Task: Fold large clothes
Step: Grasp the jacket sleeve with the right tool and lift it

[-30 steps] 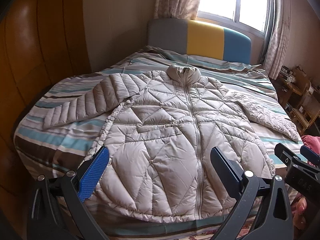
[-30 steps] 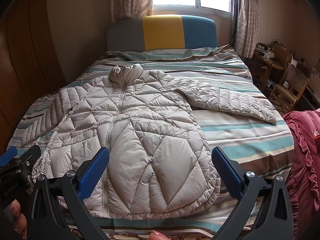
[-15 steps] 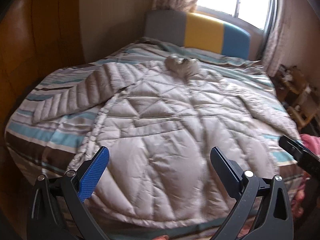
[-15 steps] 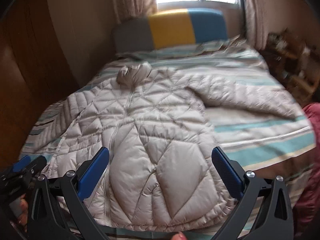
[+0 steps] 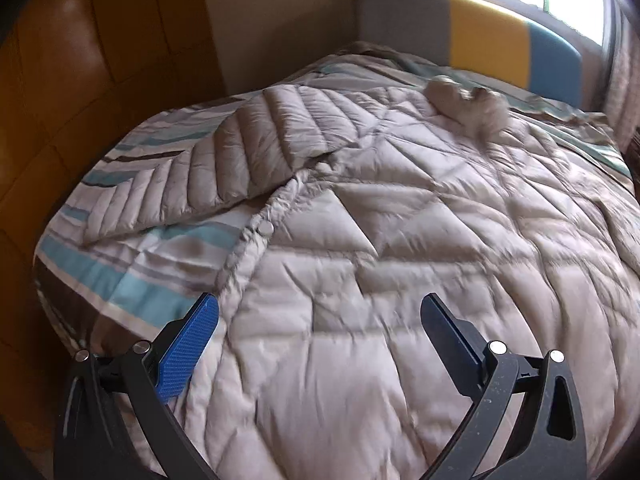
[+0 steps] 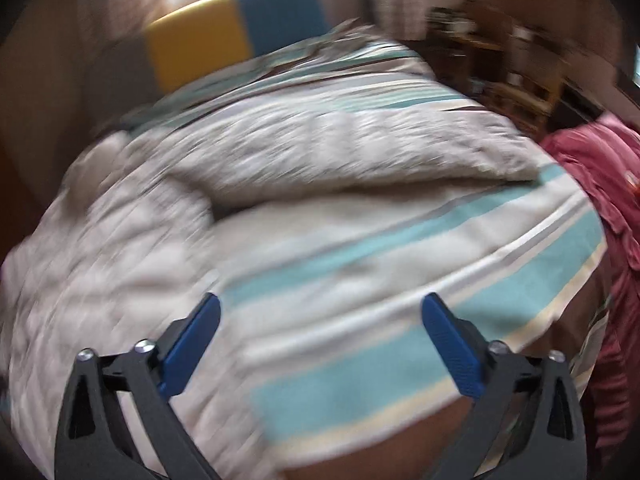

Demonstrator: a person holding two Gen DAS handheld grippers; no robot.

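Note:
A large beige quilted down jacket [image 5: 400, 240] lies flat, front up, on a striped bed, sleeves spread out. Its left sleeve [image 5: 224, 160] reaches toward the wooden wall. My left gripper [image 5: 320, 320] is open and empty, low over the jacket's lower left side. In the blurred right wrist view the jacket body [image 6: 100, 248] is at the left and its right sleeve [image 6: 360, 148] stretches across the bed. My right gripper [image 6: 320, 320] is open and empty over the striped bedspread [image 6: 400, 280], right of the jacket.
A wooden wall panel [image 5: 80, 80] runs along the bed's left side. A grey, yellow and blue headboard [image 5: 488, 36] stands at the far end. A red blanket [image 6: 600, 200] and wooden furniture [image 6: 500, 60] are at the bed's right.
Both grippers have moved forward and lower toward the bed. The left swung toward the jacket's left side, the right toward the right sleeve and bare bedspread. Both stay open.

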